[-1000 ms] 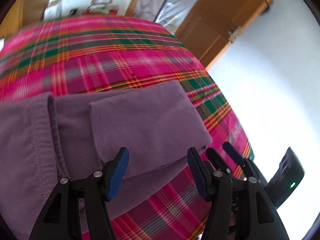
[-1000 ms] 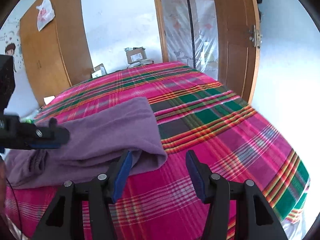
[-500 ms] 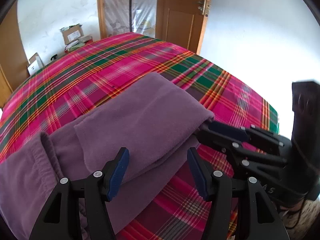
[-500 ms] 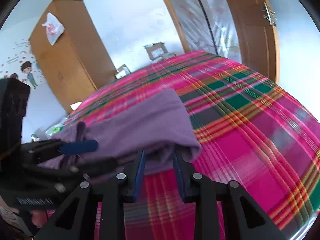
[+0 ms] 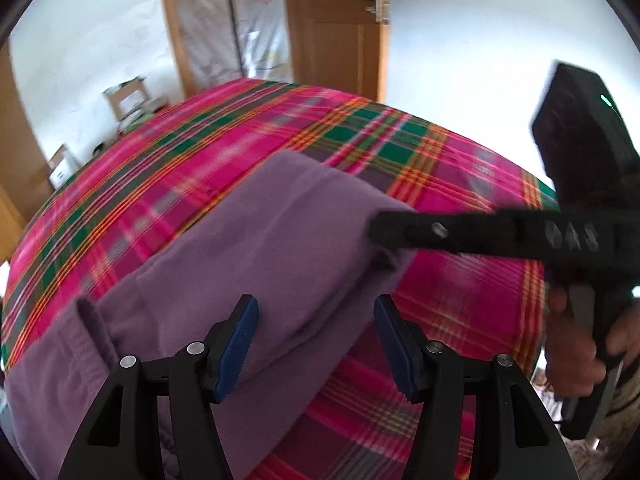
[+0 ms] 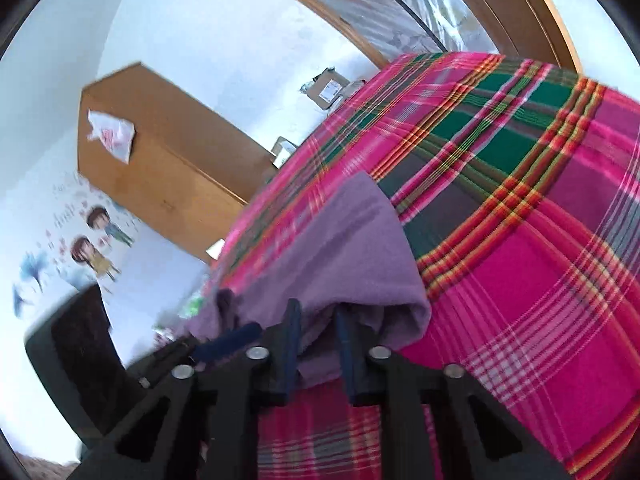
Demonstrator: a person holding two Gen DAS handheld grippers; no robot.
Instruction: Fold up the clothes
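Plainly soft and limp, the purple garment (image 5: 256, 248), part-folded on the plaid bed (image 5: 460, 280), will sag unless pinched at corners: the right gripper (image 6: 318, 344) has just been closing on its 3 o'clock corner, while the left gripper (image 5: 316, 344) gapes wide over the 6 o'clock edge.

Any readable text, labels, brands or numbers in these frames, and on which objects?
None can be read.
Box labels: too small and blurred.
Bag on the wardrobe: red print, illegible.
Wall stickers: cartoon figures and faint marks, no legible words.
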